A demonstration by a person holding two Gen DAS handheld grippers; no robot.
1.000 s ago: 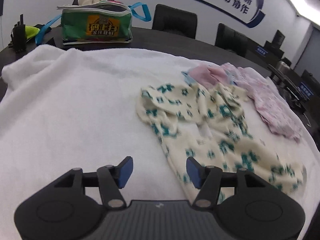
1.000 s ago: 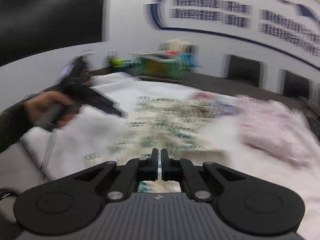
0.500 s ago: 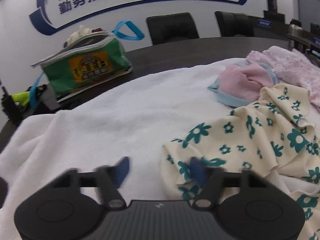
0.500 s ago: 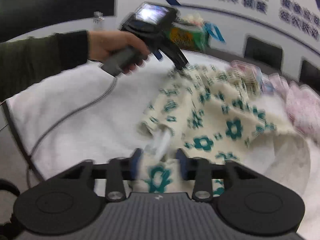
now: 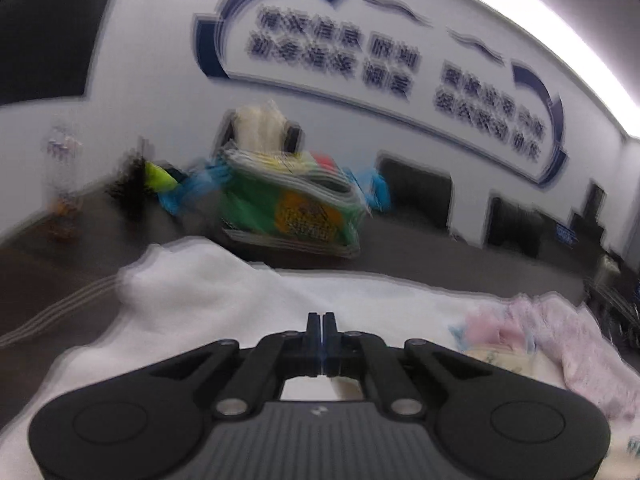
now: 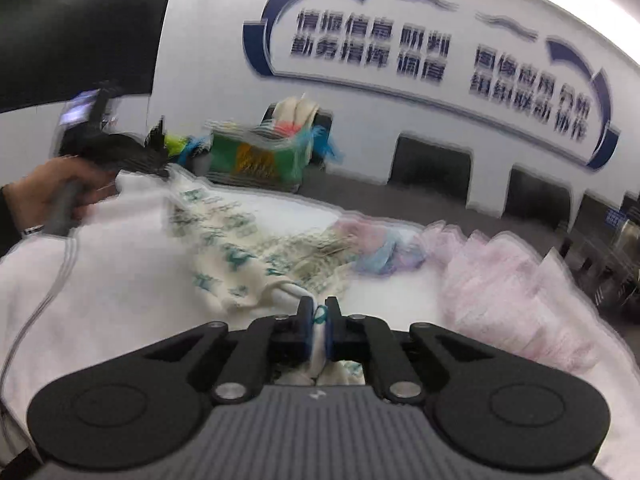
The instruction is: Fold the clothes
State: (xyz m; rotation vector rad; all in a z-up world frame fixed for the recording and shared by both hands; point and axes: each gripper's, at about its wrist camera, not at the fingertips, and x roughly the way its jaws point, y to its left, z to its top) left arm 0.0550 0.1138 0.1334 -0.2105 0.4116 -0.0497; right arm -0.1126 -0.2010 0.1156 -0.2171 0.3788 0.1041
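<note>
A cream garment with green flowers [image 6: 224,248] lies on a white towel [image 6: 100,280] and is stretched between both grippers. My right gripper [image 6: 319,312] has its jaws closing on a bunched edge of it, and cloth shows pinched between the pads. In the right wrist view a hand [image 6: 56,188] holds my left gripper [image 6: 116,152] at the far left, where the garment's other end rises to its tip. In its own view the left gripper [image 5: 321,322] has its jaws closing tight together, with pale cloth hanging below them. Both views are blurred.
A pale pink garment [image 6: 508,280] and a small pink and blue cloth [image 6: 384,248] lie to the right on the towel. A green bag [image 5: 296,208] stuffed with things stands on the dark table [image 5: 440,264] behind. Black chairs [image 6: 430,168] line the wall.
Both grippers have closed on the floral garment. The left one has risen and swung away to the left, pulling its end of the cloth up and out.
</note>
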